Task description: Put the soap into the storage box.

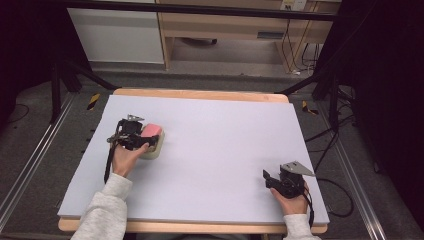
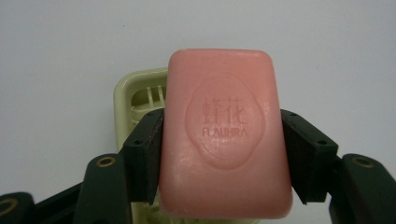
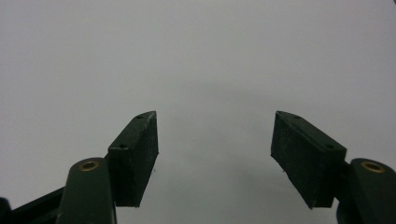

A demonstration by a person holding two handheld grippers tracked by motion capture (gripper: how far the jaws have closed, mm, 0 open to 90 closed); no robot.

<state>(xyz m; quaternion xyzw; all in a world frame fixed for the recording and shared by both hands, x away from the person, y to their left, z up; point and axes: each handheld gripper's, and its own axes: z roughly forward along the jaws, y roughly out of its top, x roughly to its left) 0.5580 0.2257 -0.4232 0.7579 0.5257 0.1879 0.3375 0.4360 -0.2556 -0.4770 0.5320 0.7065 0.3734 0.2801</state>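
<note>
A pink bar of soap [image 2: 224, 135] with an embossed oval mark is clamped between both black jaws of my left gripper [image 2: 222, 140], which is shut on it. Right under it lies a pale yellow soap dish [image 2: 140, 93] with a slotted floor; whether the soap touches the dish I cannot tell. In the high view the left gripper [image 1: 145, 137] holds the soap [image 1: 151, 131] over the dish [image 1: 154, 150] on the left part of the table. My right gripper [image 1: 267, 177] rests near the front right edge; its jaws [image 3: 215, 154] stand wide apart with nothing between them.
The table carries a pale lilac mat [image 1: 220, 140] with a wooden rim [image 1: 200, 93] showing at the far side. Black stands and cables [image 1: 330, 140] run along the floor to the right; cabinets [image 1: 225, 25] stand behind.
</note>
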